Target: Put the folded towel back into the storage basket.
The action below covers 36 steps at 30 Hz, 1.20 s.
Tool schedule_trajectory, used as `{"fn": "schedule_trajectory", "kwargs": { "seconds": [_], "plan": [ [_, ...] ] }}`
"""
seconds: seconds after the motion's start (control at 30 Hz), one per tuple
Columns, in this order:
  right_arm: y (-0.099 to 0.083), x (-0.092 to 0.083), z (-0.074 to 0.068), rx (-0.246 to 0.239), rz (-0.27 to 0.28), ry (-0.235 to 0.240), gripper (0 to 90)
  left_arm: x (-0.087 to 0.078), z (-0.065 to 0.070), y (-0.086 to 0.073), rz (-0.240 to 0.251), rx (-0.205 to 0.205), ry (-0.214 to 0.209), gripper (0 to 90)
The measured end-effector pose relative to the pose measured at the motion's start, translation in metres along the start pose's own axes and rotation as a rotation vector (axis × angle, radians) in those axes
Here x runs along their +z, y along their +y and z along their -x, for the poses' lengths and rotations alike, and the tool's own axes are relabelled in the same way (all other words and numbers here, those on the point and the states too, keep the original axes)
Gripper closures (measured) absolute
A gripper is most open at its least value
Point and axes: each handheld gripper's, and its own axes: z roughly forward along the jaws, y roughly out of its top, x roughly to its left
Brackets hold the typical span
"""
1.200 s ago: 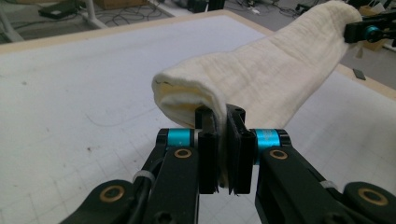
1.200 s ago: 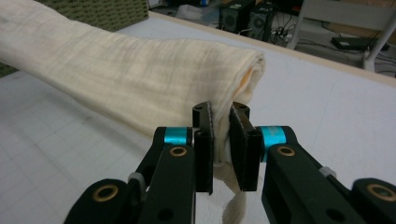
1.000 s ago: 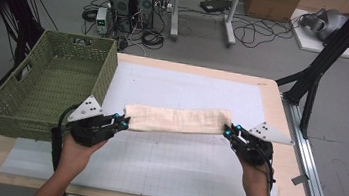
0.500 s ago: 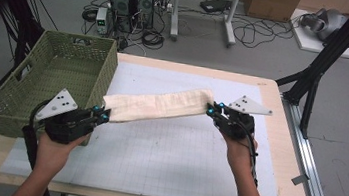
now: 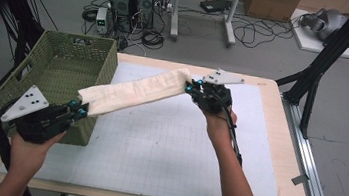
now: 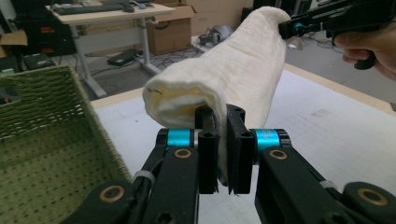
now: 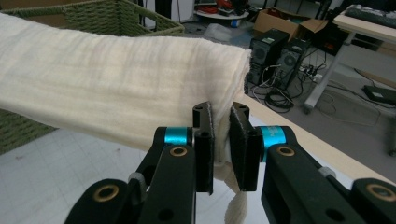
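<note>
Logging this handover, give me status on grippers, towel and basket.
Left gripper and right gripper shut on folded towel. Towel off the table, beside green basket. Nothing between.

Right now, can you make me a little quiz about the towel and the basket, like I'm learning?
1. True or false: the folded cream towel lies flat on the table.
2. Which tongs hold the towel end nearest the green basket? A) left tongs B) right tongs
3. How many tongs are clamped on the towel?

Key:
1. False; it hangs stretched in the air between the tongs.
2. A.
3. Two, one at each end.
</note>
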Motion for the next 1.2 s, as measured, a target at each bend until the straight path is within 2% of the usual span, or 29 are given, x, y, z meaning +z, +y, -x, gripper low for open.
{"fn": "schedule_trajectory", "kwargs": {
  "seconds": [0.27,0.6,1.2],
  "plan": [
    [0.032,0.038,-0.02,-0.05,0.0,0.036,81.1,-0.027,-0.018,0.001,0.015,0.006,0.058,84.3],
    [0.067,0.084,-0.047,-0.096,-0.002,0.087,81.1,-0.057,-0.041,-0.008,0.023,-0.012,0.143,84.2],
    [0.114,0.158,-0.092,-0.156,-0.008,0.141,81.1,-0.092,-0.08,-0.016,0.02,-0.041,0.27,84.2]
  ]
}}
